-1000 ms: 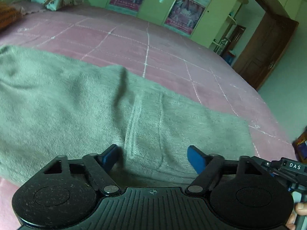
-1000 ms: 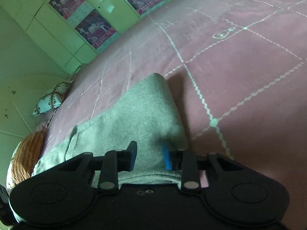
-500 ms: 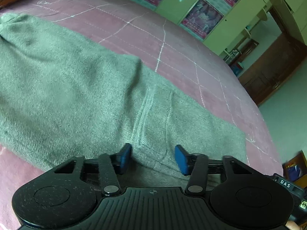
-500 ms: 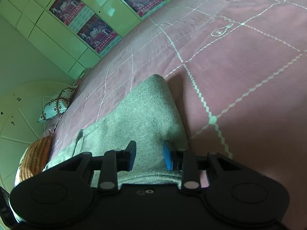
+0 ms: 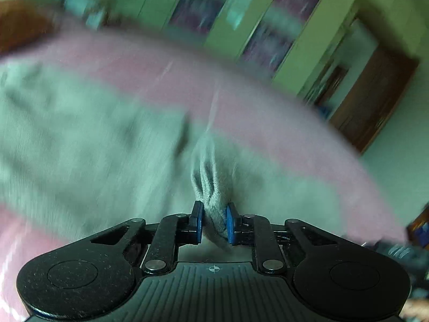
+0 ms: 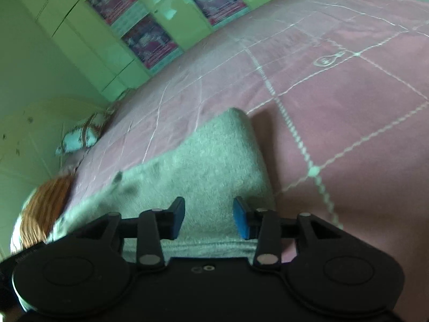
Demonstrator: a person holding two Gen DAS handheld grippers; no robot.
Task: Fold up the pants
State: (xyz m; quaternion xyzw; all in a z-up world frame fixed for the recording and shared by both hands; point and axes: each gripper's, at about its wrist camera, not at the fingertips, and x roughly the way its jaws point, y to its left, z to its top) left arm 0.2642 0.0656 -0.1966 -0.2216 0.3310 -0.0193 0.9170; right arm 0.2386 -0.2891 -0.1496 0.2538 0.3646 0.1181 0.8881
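Note:
Grey pants (image 5: 80, 139) lie spread across a pink bedspread (image 5: 268, 123). My left gripper (image 5: 213, 224) is shut on a bunched fold of the pants near the crotch seam, and the cloth rises to the blue pads. The view is blurred by motion. In the right wrist view the end of the pants (image 6: 214, 166) lies flat under my right gripper (image 6: 209, 221), which is open with its blue pads on either side of the cloth near its edge.
A pink bedspread (image 6: 348, 107) with white stitched lines extends to the right. A patterned pillow (image 6: 83, 134) and an orange cushion (image 6: 45, 206) sit at the bed's head. Green cupboards (image 6: 80, 26) with posters and a brown door (image 5: 375, 99) stand beyond.
My left gripper has closed on the pants and pinched up a fold; the left view now sweeps with blur. The right gripper stays open over the pants' end, little moved.

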